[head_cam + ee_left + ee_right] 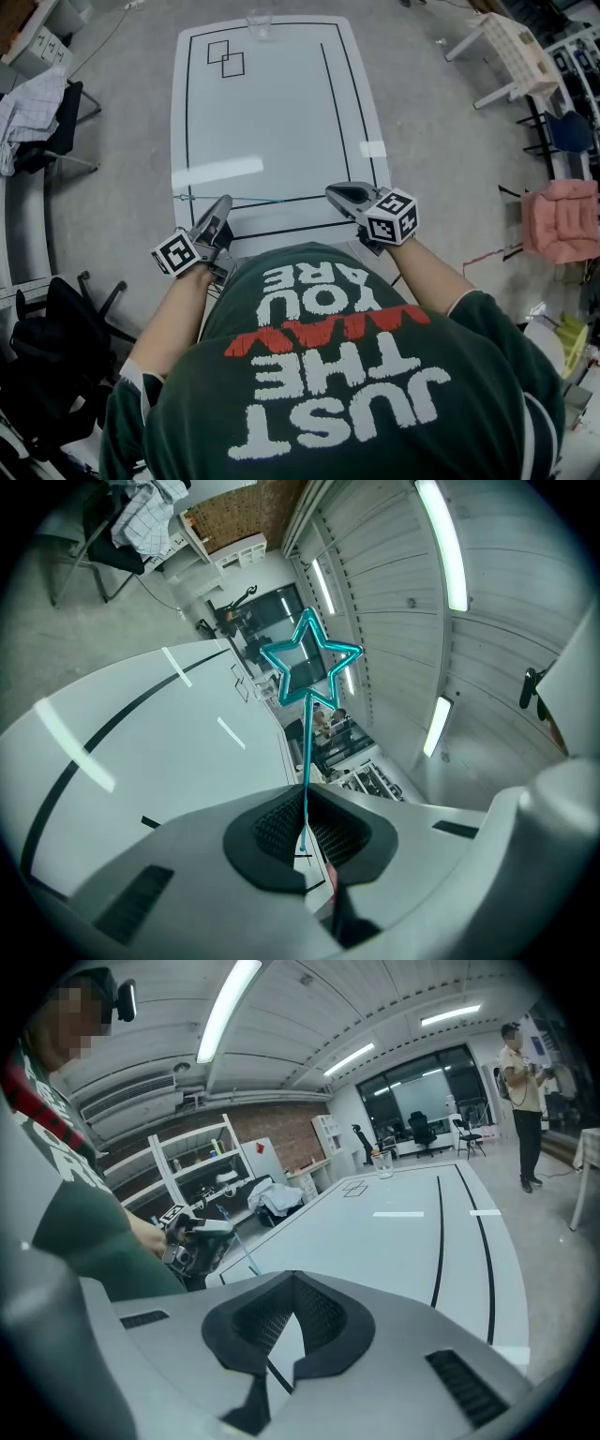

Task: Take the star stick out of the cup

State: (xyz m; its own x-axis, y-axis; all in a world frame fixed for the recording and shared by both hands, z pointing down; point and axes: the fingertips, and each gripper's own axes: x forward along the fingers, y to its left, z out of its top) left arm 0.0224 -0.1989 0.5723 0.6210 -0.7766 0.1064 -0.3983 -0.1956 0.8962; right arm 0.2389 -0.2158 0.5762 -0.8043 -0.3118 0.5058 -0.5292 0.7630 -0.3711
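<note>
One thin teal stick [306,752] is pinched low on its shaft between the ribbed pads of the left gripper [305,832], its open star outline standing clear above the jaws and well apart from the cup [260,23] at the far end of the table [281,112]. It looks very light and wiry, likely to flex or swivel in the pads, so a firm hold on the straight shaft seems safer than any grip on the frail star. The right gripper [292,1302] hovers over the near table edge, jaws together on nothing.
</note>
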